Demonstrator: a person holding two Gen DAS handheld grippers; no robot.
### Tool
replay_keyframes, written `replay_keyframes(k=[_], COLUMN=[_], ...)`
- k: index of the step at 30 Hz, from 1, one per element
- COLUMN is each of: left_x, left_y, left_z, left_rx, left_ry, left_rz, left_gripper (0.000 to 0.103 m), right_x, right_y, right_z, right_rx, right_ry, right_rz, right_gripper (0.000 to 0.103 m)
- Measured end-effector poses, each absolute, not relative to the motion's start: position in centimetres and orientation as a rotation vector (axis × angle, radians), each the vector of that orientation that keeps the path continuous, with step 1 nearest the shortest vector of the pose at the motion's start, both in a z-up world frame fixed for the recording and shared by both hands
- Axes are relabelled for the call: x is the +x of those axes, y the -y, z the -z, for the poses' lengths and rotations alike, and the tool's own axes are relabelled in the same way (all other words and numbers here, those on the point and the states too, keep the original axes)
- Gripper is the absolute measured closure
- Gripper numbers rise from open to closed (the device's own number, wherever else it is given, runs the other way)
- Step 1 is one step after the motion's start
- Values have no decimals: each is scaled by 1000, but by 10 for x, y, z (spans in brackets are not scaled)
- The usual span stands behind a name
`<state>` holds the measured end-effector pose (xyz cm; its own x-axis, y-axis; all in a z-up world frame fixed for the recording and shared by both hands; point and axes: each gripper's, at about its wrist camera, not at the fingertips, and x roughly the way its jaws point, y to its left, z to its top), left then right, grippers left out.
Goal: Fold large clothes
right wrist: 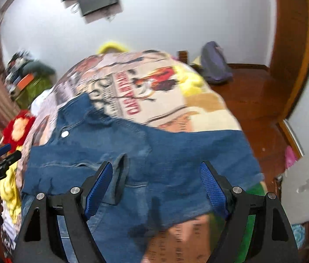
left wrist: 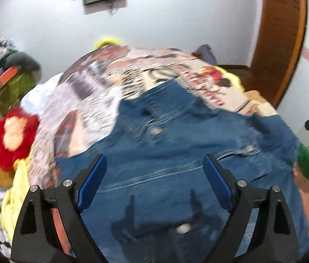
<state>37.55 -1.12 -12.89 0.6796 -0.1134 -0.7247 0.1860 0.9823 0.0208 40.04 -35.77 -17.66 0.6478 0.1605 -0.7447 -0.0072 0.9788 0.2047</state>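
Observation:
A blue denim garment (left wrist: 165, 153) lies spread on a bed covered by a printed comic-pattern sheet (left wrist: 102, 92). It also shows in the right wrist view (right wrist: 132, 149), with a silver button (right wrist: 64, 134) near its far left. My left gripper (left wrist: 154, 171) is open and empty, hovering just above the denim. My right gripper (right wrist: 156, 179) is open and empty above the garment's near edge, beside a raised denim flap (right wrist: 119, 177). The left gripper also shows at the left edge of the right wrist view (right wrist: 1, 155). Both views are blurred.
A red plush toy (left wrist: 12, 135) and yellow cloth (left wrist: 14, 192) lie at the bed's left. A cluttered green stand (left wrist: 14, 83) is far left. A wooden floor (right wrist: 253, 100) and door frame (right wrist: 294, 50) are on the right, with a purple bag (right wrist: 215, 65).

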Motion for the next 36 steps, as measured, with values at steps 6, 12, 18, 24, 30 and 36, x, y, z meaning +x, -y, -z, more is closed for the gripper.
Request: replay_keyframes(k=[6,12,18,24,30,36], left_x=[389,404,414,419,421,414], left_y=[63,96,109,106,103,98], left_z=[136,168,203,221,226,215], left_rx=[115,111,126,95,64,64], left_ry=[-825,-913,-1008,-1059,-1078,-1051], left_rz=[267,324,332,329,327,326], left_gripper=[13,14,14,13,14,14], right_x=[397,406,409,420,439,437], right_y=[427,489,530,542,542,539], right_z=[200,246,293,315,337,313], right_rx=[275,417,698,809,829,787], right_ry=[-914,-1016,-1072,-1058,-1074,-998], right_rz=[41,150,102,94,170,234], right_gripper=[23,23,23,25,55,87])
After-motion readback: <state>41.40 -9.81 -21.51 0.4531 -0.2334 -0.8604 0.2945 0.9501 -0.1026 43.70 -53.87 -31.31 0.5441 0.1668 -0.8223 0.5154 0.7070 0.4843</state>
